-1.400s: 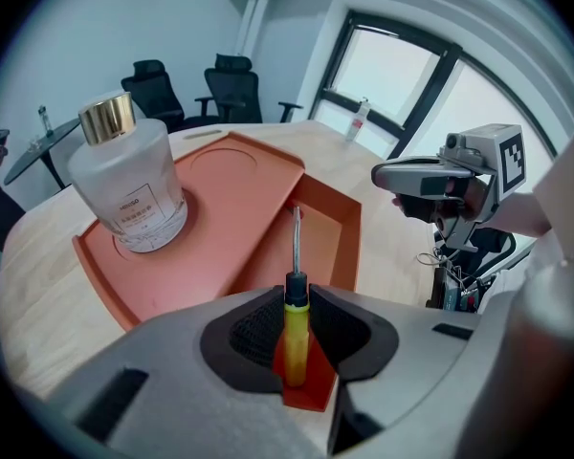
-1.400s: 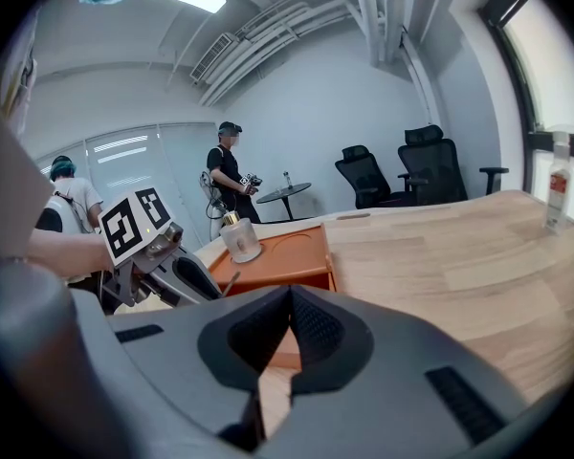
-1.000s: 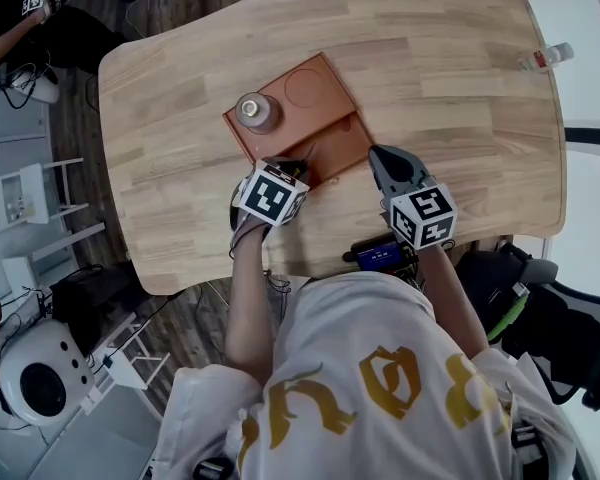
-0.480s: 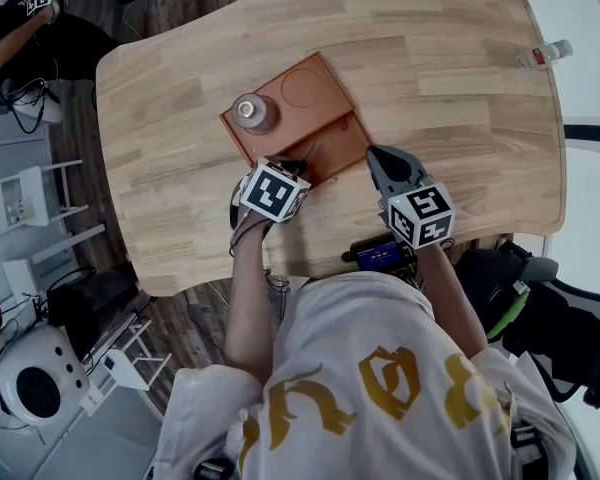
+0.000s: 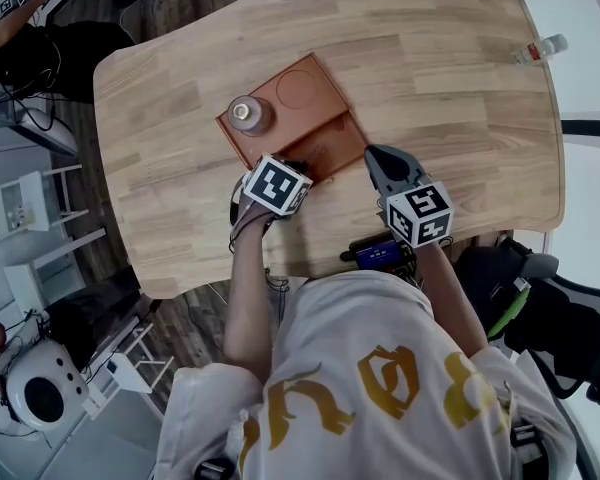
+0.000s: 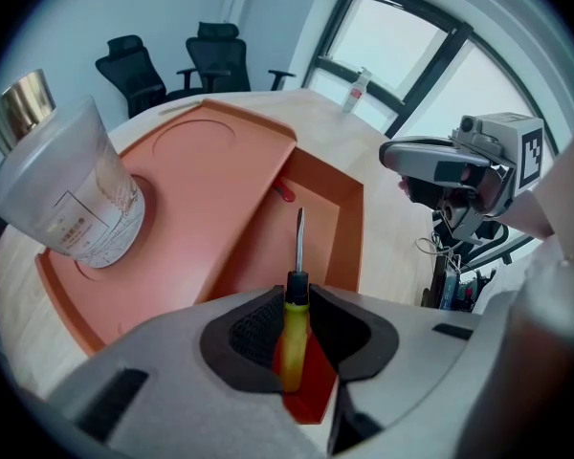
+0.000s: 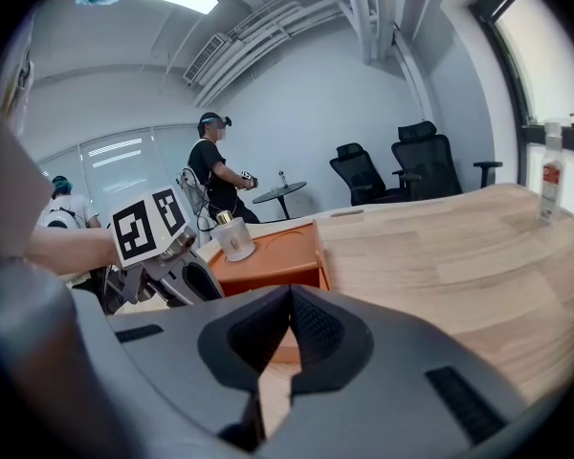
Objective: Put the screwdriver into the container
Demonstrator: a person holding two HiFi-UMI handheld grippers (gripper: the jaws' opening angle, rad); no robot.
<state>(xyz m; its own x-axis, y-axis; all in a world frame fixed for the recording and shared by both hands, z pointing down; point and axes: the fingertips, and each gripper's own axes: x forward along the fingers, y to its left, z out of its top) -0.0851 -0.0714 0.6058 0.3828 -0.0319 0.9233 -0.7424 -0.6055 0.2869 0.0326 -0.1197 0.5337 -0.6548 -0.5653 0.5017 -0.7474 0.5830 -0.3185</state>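
The screwdriver (image 6: 292,344) has a yellow handle and a thin metal shaft. My left gripper (image 6: 295,299) is shut on the handle and points steeply down. The shaft hangs over the deep compartment (image 6: 320,220) of the orange container (image 6: 220,185). In the head view the left gripper (image 5: 296,165) sits at the near edge of the container (image 5: 305,118). My right gripper (image 5: 376,156) rests just right of the container with its jaws together, and in its own view the right gripper (image 7: 289,299) holds nothing.
A clear jar with a metal cap (image 6: 67,189) stands in a round recess of the container's shallow part. A small bottle (image 5: 538,51) stands at the wooden table's (image 5: 450,88) far right edge. Office chairs (image 7: 402,165) and people (image 7: 215,175) are beyond the table.
The left gripper has edged slightly toward the container and tilted a little, still holding the screwdriver. The right gripper has not moved.
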